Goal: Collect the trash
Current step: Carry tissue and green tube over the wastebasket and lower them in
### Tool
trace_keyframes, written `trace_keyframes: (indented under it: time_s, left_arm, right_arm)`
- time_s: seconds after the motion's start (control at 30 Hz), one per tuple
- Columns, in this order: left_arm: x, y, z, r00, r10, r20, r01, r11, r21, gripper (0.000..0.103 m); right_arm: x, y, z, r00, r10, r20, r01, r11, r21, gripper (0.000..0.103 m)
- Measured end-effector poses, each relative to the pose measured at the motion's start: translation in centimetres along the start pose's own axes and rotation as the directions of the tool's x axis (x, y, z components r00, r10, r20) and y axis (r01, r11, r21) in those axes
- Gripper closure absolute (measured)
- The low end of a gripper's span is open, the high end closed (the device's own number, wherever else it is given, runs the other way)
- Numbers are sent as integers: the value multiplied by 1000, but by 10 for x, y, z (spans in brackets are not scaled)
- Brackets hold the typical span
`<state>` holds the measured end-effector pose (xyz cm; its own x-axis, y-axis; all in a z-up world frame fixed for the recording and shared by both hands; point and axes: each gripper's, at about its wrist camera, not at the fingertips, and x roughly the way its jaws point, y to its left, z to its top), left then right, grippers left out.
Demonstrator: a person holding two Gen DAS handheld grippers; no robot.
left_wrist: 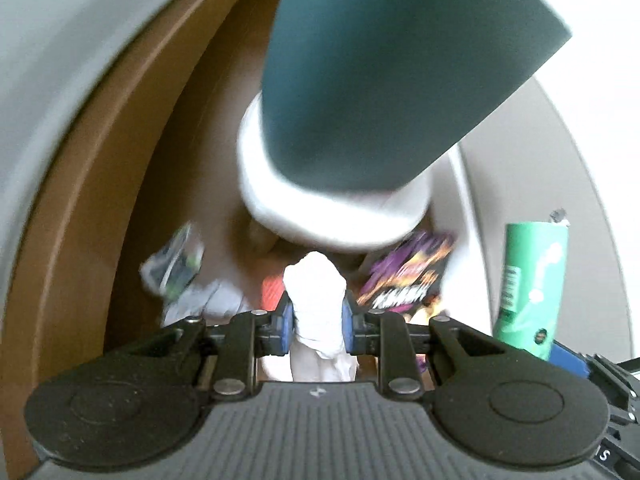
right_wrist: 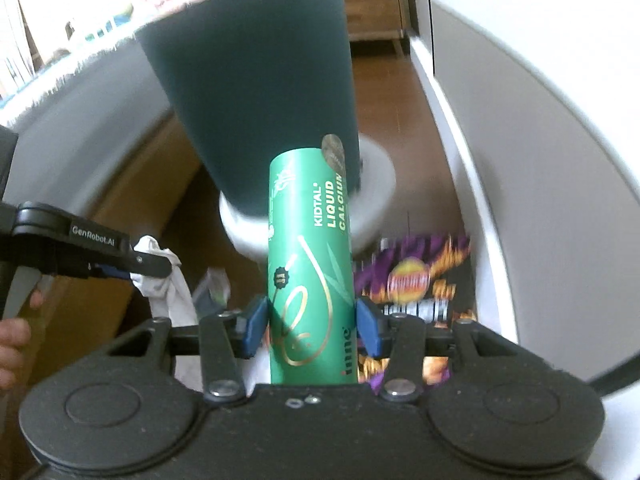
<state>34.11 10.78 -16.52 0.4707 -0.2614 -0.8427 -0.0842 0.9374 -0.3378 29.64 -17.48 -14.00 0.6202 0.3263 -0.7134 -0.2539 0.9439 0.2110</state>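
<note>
My left gripper is shut on a crumpled white tissue; the tissue also shows in the right wrist view, held by the left gripper. My right gripper is shut on a green Kidtal liquid calcium tube, held upright; the tube appears at the right of the left wrist view. On the floor below lie a purple snack bag, a small green-white wrapper and pale crumpled paper.
A dark teal cone on a white round base stands just ahead of both grippers. The brown wood floor runs between a grey surface at left and a white wall with skirting at right. A wooden cabinet stands far back.
</note>
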Motion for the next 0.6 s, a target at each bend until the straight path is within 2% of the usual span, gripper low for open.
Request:
trace_keyframes:
  time_s: [0.17, 0.3, 0.53, 0.6]
  left_arm:
    - [-43, -39, 22, 991, -8, 130, -5, 995, 96, 80]
    - [-83, -61, 49, 973, -44, 226, 15, 992, 128, 80]
    - [-148, -95, 104, 913, -81, 400, -7, 977, 215, 80]
    - [-159, -103, 119, 895, -93, 435, -12, 973, 232, 80]
  right_arm:
    - [-20, 6, 40, 995, -2, 103, 7, 999, -40, 56]
    - [-31, 8, 77, 983, 5, 181, 5, 999, -52, 56]
    - [-48, 14, 147, 947, 50, 317, -25, 996, -81, 56]
    - [-49, 19, 165, 936, 43, 350, -8, 995, -102, 56]
